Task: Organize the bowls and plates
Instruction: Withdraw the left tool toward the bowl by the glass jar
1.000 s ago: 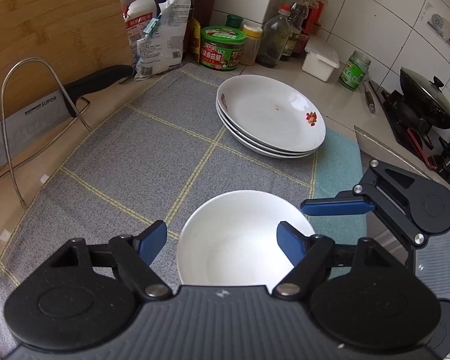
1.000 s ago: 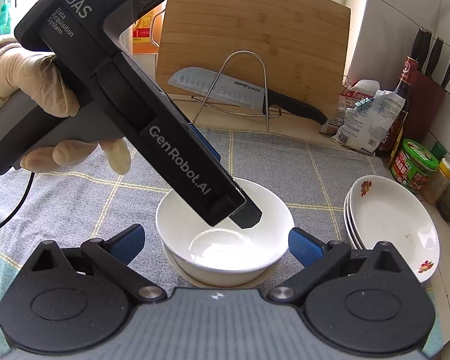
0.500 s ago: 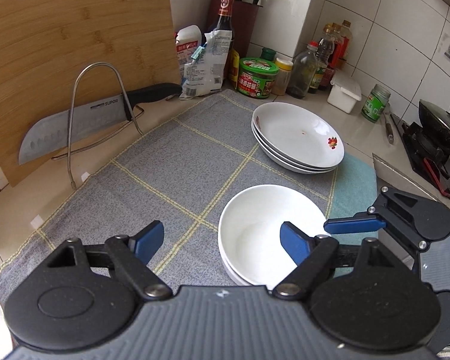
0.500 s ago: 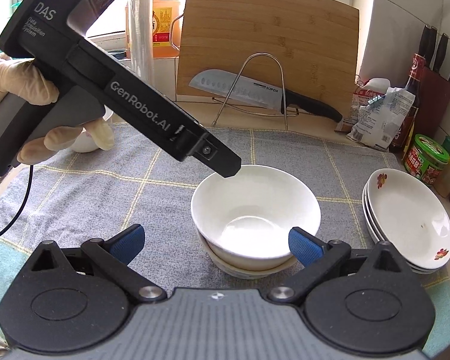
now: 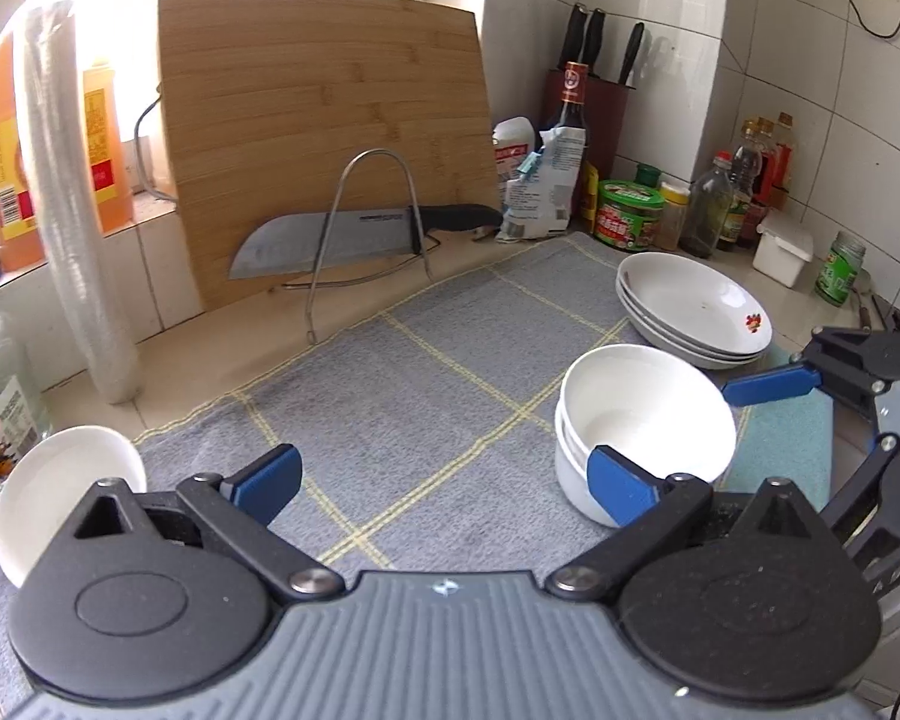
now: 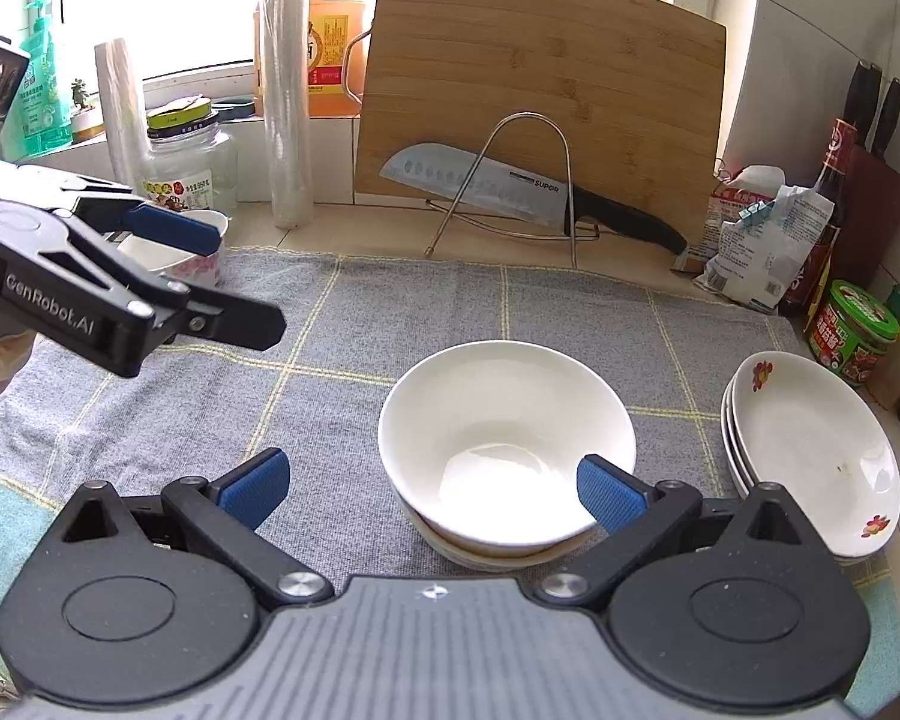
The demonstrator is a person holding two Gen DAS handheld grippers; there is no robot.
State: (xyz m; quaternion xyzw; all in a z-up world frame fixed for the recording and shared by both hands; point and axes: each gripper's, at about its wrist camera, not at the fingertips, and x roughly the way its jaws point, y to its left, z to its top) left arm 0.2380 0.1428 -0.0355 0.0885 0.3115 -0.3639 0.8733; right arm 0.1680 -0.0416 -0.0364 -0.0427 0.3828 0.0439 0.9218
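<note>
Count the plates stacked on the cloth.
3, all in one stack at the right edge of the grey cloth, right of the nested bowls. Three rims show at its side; a further plate underneath could be hidden.

Nested bowls [image 6: 506, 450] on mat [image 6: 390, 324] – plate stack [image 6: 810, 450] to right.
</note>
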